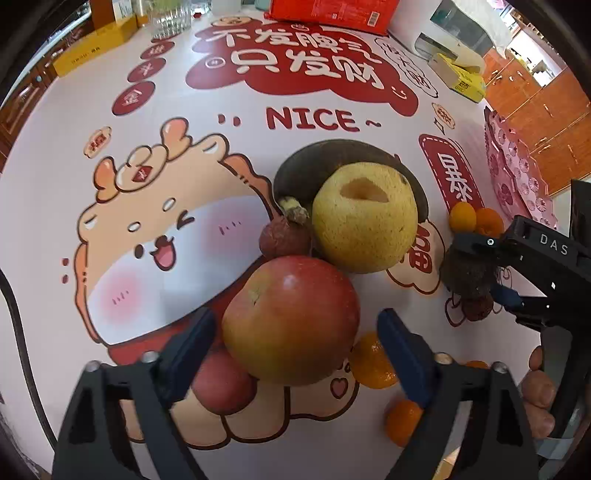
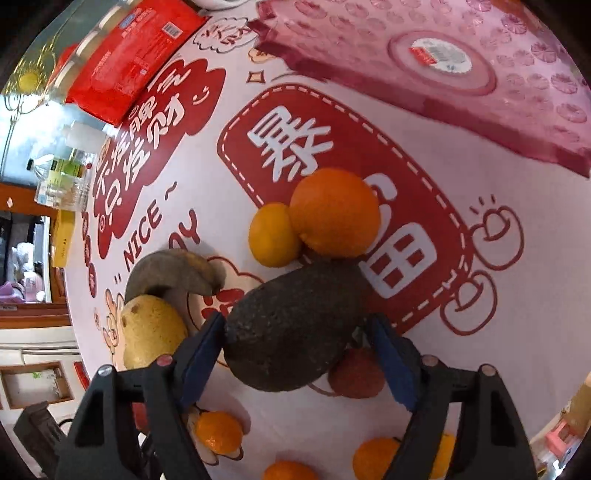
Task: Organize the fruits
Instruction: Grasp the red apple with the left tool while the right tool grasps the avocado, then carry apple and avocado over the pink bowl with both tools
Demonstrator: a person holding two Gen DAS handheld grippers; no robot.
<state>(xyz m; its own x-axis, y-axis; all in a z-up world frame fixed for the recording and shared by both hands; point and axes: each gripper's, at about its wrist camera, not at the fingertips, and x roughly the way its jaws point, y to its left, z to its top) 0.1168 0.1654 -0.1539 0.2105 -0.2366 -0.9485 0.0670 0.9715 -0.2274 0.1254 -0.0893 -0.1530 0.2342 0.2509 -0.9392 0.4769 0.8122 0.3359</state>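
In the left wrist view a red apple [image 1: 291, 321] sits between the fingers of my left gripper [image 1: 295, 354], with gaps on both sides; the gripper is open. Behind it lie a yellow pear [image 1: 364, 218], a dark banana [image 1: 325, 158] and a lychee [image 1: 284, 236]. My right gripper [image 2: 295, 354] is shut on a dark avocado [image 2: 291, 328], also seen in the left wrist view [image 1: 469, 273]. An orange [image 2: 334, 212] and a small tangerine [image 2: 271, 234] lie just beyond the avocado. A lychee [image 2: 356, 373] lies under it.
A pink patterned tray [image 2: 443, 74] stands at the far right of the table; it also shows in the left wrist view [image 1: 513, 170]. Small tangerines [image 2: 218, 432] lie near the front. A red package [image 1: 332, 11], yellow boxes [image 1: 461, 77] and a glass [image 1: 170, 18] stand at the back.
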